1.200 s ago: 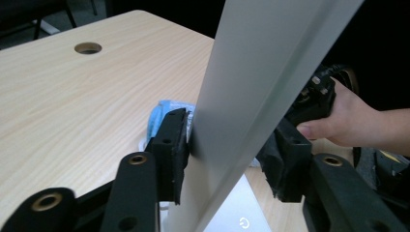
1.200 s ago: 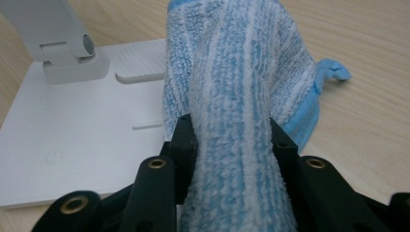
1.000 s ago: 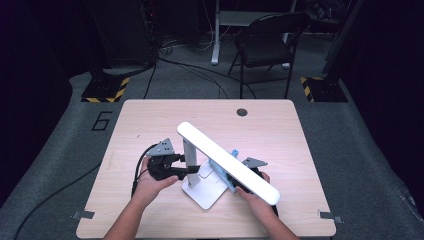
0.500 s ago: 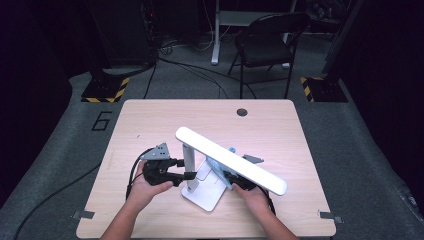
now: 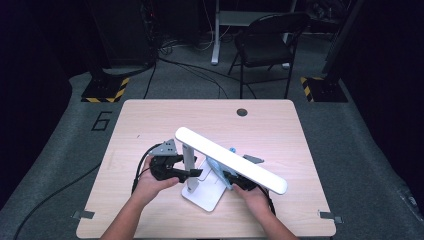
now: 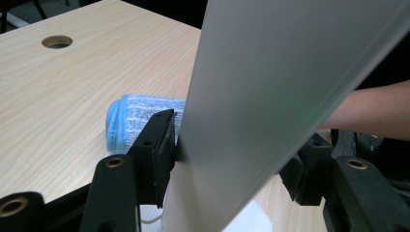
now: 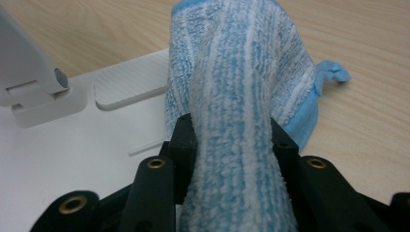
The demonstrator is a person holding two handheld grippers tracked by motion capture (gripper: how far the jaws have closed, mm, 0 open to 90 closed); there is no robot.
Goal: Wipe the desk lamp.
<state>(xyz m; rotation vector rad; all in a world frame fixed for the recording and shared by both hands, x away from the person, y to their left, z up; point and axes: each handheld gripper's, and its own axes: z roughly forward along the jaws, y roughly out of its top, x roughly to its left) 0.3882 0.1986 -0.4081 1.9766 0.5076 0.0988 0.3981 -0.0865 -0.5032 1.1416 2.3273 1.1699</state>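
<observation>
Cloth [image 7: 237,111] pinched in right tool [image 7: 232,140], draped onto lamp base [image 7: 72,159].

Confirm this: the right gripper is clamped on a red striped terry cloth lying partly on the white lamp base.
Not quite: the rolled terry cloth is blue and white striped, not red, as the right gripper view shows. The rest holds: the right gripper is clamped on it, and it lies partly on the flat white lamp base.

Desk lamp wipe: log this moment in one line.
left gripper: jaws around desk lamp post, just opening | right gripper: shut on blue cloth | cloth over lamp base
</observation>
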